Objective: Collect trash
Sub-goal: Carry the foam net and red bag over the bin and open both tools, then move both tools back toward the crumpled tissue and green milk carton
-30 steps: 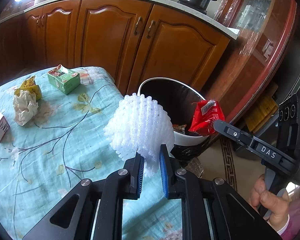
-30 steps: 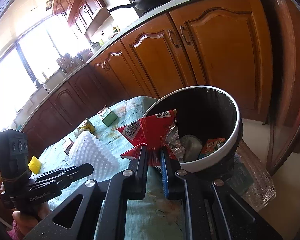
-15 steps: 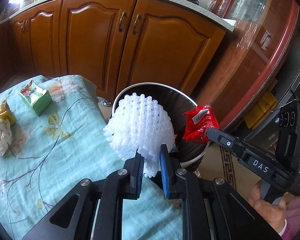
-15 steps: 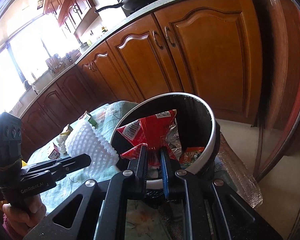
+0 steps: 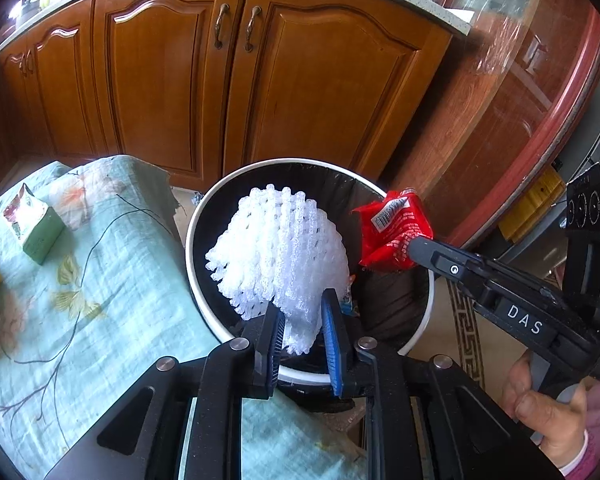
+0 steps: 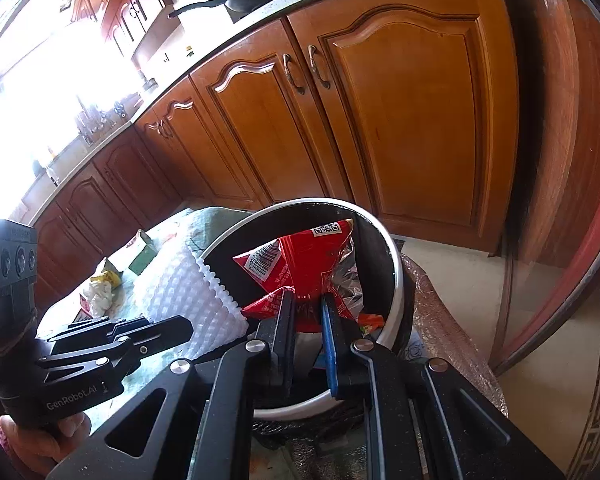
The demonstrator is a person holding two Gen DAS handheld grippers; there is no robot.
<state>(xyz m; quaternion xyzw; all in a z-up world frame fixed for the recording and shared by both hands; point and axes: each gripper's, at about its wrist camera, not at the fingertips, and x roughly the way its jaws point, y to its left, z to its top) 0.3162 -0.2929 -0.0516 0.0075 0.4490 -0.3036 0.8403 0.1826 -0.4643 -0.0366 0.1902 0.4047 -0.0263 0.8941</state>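
Observation:
My left gripper [image 5: 302, 312] is shut on a white foam fruit net [image 5: 276, 248] and holds it over the open mouth of the white-rimmed, black-lined trash bin [image 5: 204, 216]. My right gripper [image 6: 306, 312] is shut on a red snack wrapper [image 6: 300, 264] and holds it over the same bin [image 6: 396, 280]. In the left wrist view the wrapper [image 5: 392, 236] hangs over the bin's right rim at the tip of the right gripper. In the right wrist view the foam net [image 6: 188, 292] sits at the bin's left rim. Some trash lies at the bin's bottom.
A table with a light blue flowered cloth [image 5: 100, 320] stands left of the bin. On it lie a green carton [image 5: 36, 224], a yellow wrapper [image 6: 108, 278] and crumpled white paper [image 6: 100, 296]. Wooden kitchen cabinets [image 5: 260, 80] stand behind the bin.
Both grippers have moved from beside the table to over the bin's mouth, carrying the foam net and the red wrapper. Both stay shut on their items.

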